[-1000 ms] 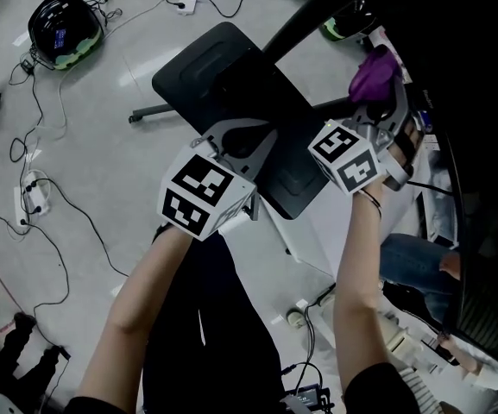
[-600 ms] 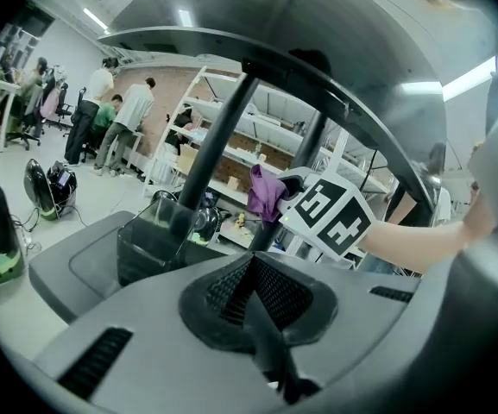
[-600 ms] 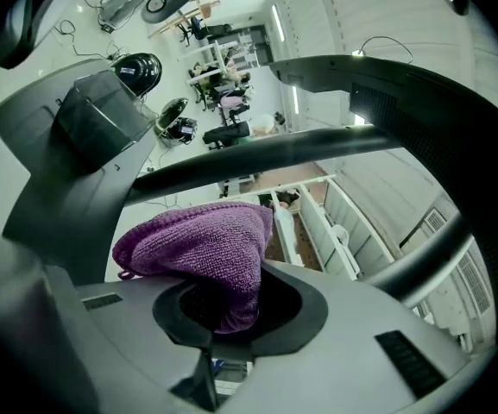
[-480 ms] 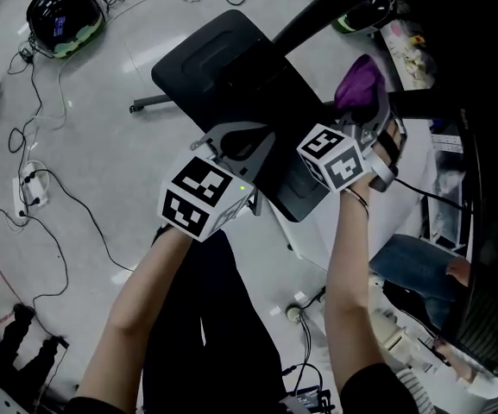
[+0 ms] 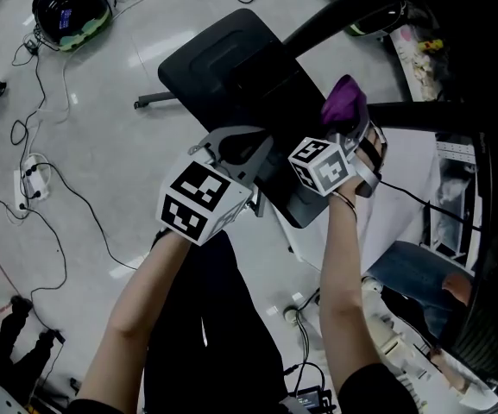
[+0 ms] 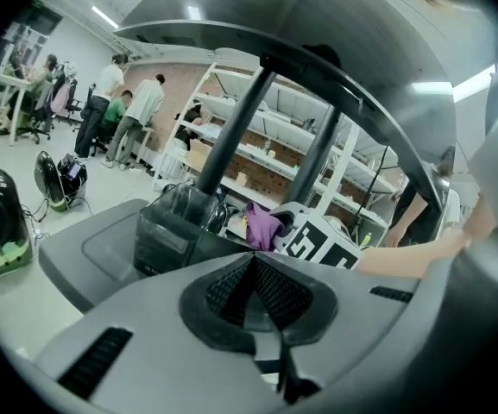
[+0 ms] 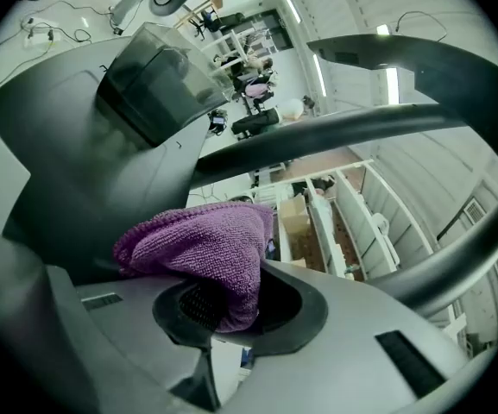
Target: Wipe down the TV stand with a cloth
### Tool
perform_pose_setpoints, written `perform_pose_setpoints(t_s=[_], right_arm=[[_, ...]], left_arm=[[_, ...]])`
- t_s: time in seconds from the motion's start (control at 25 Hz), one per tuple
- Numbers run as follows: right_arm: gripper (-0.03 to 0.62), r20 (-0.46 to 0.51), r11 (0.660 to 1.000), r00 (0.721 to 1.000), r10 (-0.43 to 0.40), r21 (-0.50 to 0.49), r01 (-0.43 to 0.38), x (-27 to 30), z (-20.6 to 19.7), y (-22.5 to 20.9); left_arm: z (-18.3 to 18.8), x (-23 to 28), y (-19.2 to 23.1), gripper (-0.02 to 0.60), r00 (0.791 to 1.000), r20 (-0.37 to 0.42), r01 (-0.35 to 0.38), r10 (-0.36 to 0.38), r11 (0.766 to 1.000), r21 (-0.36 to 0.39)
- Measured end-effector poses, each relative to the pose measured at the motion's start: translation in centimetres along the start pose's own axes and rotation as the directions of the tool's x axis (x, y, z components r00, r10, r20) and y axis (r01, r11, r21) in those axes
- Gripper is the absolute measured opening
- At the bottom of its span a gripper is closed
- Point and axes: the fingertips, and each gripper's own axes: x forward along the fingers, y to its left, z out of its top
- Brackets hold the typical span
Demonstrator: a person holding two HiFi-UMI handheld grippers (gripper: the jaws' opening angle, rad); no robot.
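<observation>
Left hand-held gripper (image 6: 249, 283): jaws pressed together with nothing between them; held over the near edge of the stand's base, left of the other gripper.
Right hand-held gripper (image 7: 231, 304): pinching the cloth, which bulges out past the jaws.
Cloth (image 5: 343, 102): purple, knit texture, bunched; sits at the right side of the base, close to the slanted post.
TV stand base (image 5: 223, 67): black flat plate on the floor (image 5: 102, 128).
Post (image 5: 352, 11): dark, rising from the base toward far right.
Floor, left: loose cables (image 5: 41, 171); black-and-green device (image 5: 70, 9) at far left.
</observation>
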Motion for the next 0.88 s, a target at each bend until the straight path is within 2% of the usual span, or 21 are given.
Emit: perform_pose_setpoints(t_s=[0.2,0.56,0.76,0.88], right_arm=[[0.077,0.000,0.999,0.999,0.036,-0.004,-0.036,0.2,-0.2,1.6],[0.077,0.023,0.996,0.997,0.079,0.044,-0.080,-0.6,0.0,1.6],[0.077,0.075,0.987,0.994,0.077,0.133,-0.086,-3.8,0.3,-0.1],[0.077,0.101,0.978,0.994,0.038,0.198,-0.058,-6.3,0.3,-2.4]], left_arm=[[-0.3,-0.1,0.4,0.006,1.000,0.000,-0.016,0.016,1.000,-0.005],[-0.4,0.1,-0.5,0.006,1.000,0.003,-0.005,0.005,1.000,-0.004],[0.1,0.2,-1.3,0.006,1.000,0.005,0.005,-0.005,1.000,-0.002],[0.8,0.3,-2.3,0.006,1.000,0.011,0.027,-0.027,1.000,0.015]])
